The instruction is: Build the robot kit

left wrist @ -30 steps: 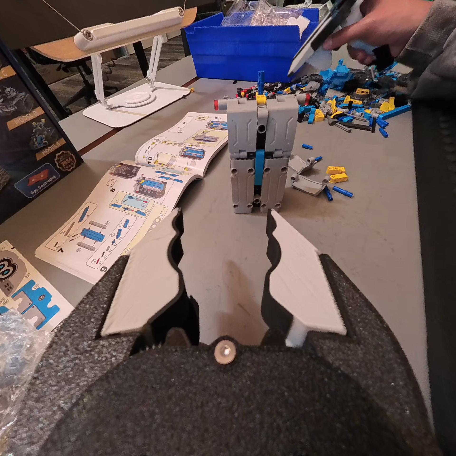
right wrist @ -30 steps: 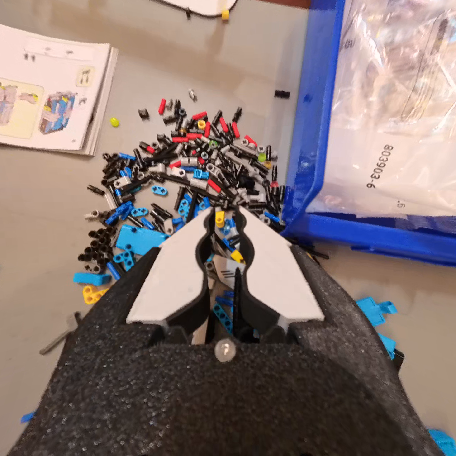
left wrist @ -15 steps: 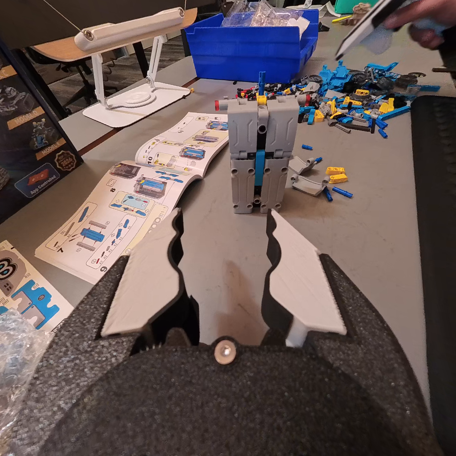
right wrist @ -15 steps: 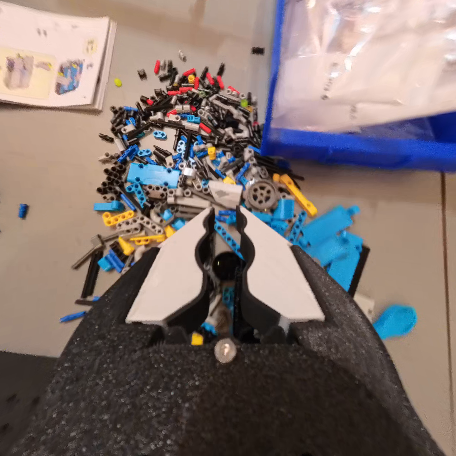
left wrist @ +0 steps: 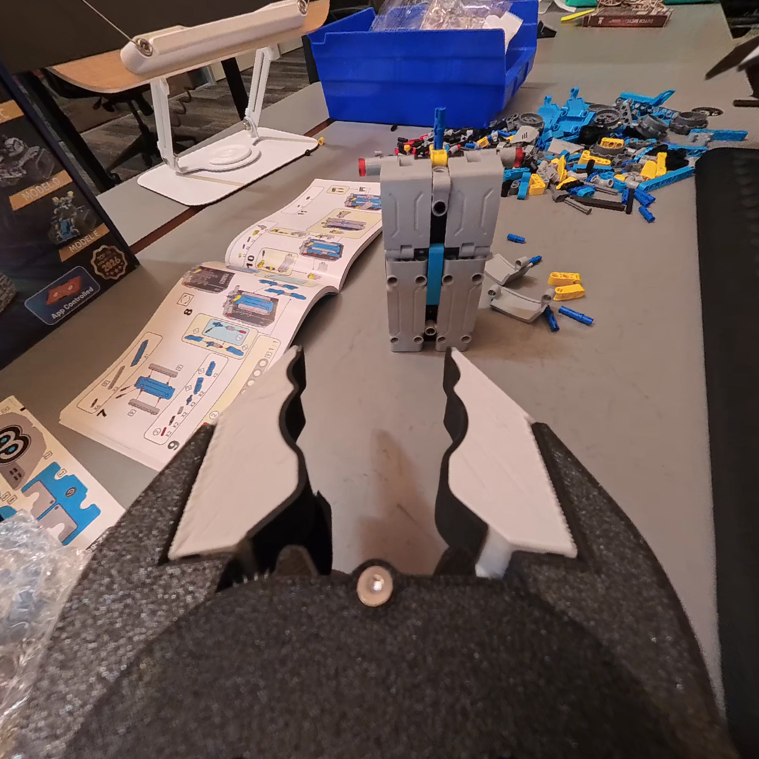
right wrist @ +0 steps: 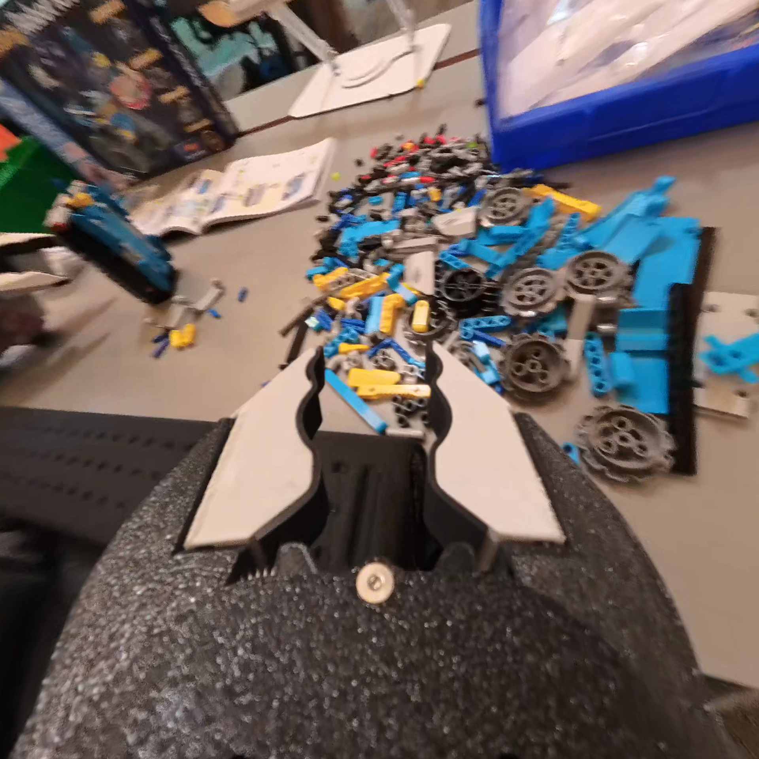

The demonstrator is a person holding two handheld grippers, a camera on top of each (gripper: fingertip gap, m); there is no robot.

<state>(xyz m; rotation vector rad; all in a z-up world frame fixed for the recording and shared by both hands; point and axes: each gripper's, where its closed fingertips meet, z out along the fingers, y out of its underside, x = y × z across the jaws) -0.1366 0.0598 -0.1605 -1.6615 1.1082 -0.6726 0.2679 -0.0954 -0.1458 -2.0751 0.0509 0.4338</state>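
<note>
Right gripper (right wrist: 374, 349) is now back at the near edge of the loose parts pile (right wrist: 472, 287), tilted up from its steep look down half a second ago. Its jaws stand wider than they did then. The left wrist view matches the earlier frames, except that the hand at far right is gone.

Left gripper (left wrist: 373, 353): jaws wide open, nothing between them. It hangs just above the grey table (left wrist: 575, 410). The grey block assembly (left wrist: 437, 254) stands upright just beyond the tips, apart from them and slightly right of the gap's centre line. The jaw gap looks wider than the assembly's base. A thin blue axle rises from the assembly's top.

- Left of the assembly: open instruction booklet (left wrist: 230, 312), its near page beside the left finger.
- Right of the assembly: small group of grey panels and yellow pieces (left wrist: 521, 295).
- Far: blue bin (left wrist: 423, 70) and white stand (left wrist: 213, 156).

Right gripper: jaws moderately open. Its body is over a black mat (right wrist: 102, 451), with the tips reaching the pile's near fringe. Seen through the gap are a yellow beam (right wrist: 390, 386) and a blue beam (right wrist: 355, 400), both lying on the table. The frame is motion-blurred, so I read the jaws as empty but cannot rule out a very small piece. Grey toothed wheels (right wrist: 532, 365) lie just right of the right finger.
</note>
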